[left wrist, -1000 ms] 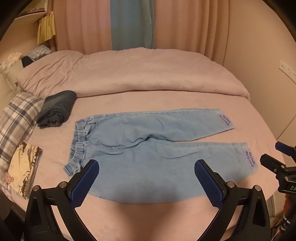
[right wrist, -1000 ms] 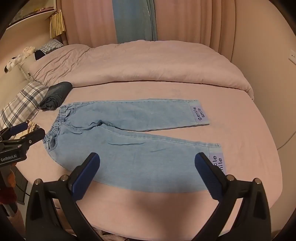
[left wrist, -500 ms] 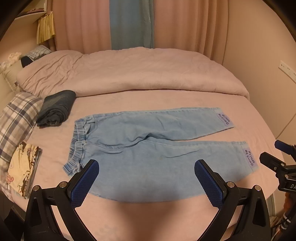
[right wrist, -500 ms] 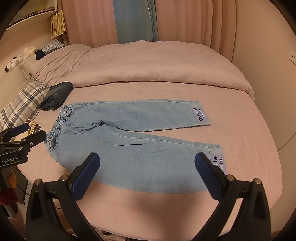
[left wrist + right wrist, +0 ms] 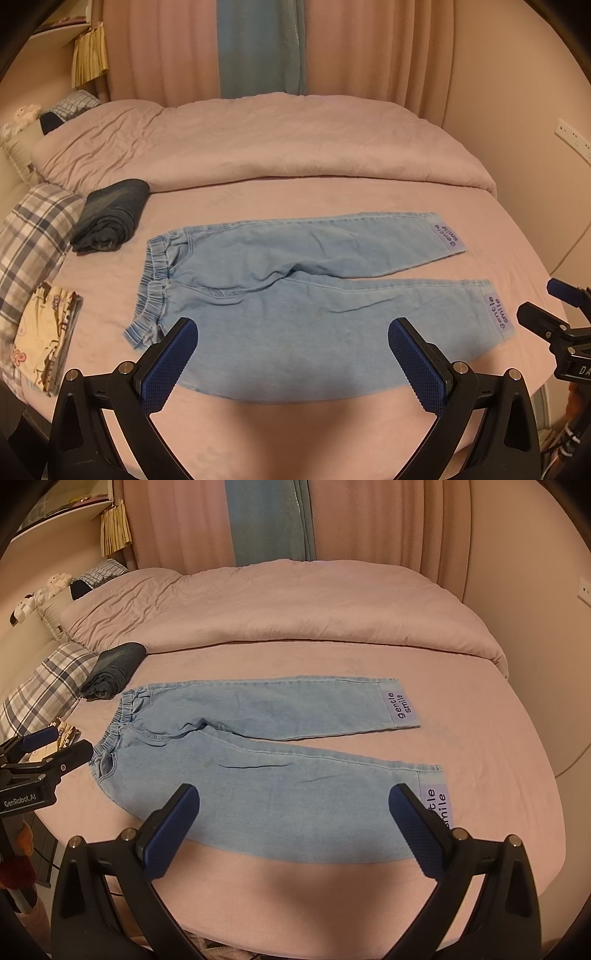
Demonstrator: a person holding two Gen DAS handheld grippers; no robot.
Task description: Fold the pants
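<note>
Light blue denim pants (image 5: 295, 288) lie flat on the pink bed, waistband to the left, both legs spread to the right, with "gentle smile" patches at the cuffs. They also show in the right wrist view (image 5: 266, 753). My left gripper (image 5: 293, 363) is open and empty, above the near edge of the lower leg. My right gripper (image 5: 295, 823) is open and empty, above the near leg close to its cuff. Each gripper shows at the edge of the other's view.
A folded dark garment (image 5: 110, 216) lies left of the waistband. A plaid pillow (image 5: 33, 236) and a patterned folded cloth (image 5: 44, 343) sit at the left edge. A rumpled pink duvet (image 5: 258, 144) covers the far half. Wall and curtains stand behind.
Both views have shifted only slightly; the pants lie as before and both grippers stay open.
</note>
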